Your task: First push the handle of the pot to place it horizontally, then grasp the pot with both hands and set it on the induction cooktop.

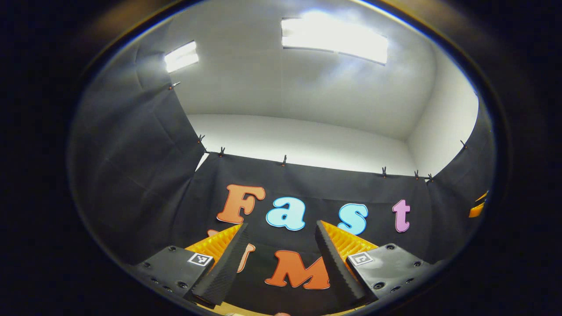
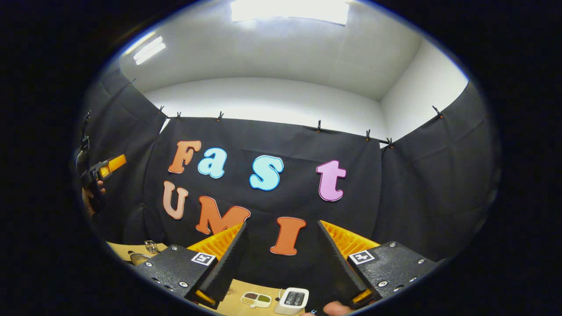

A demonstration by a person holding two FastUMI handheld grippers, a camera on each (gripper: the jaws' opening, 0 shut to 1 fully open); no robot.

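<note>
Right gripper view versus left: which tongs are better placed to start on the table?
Probably right: the open right tongs look over the table and a small white box; the open left tongs point higher, at the wall.

A tan table (image 2: 237, 292) carries a small white box (image 2: 293, 300) at 6 o'clock, a divided dish (image 2: 256, 299) just beside it.

The bench (image 2: 246, 292) is cut off at the right gripper view's lower edge; a small metal object (image 2: 139, 258) at its left edge stays unidentifiable
</note>
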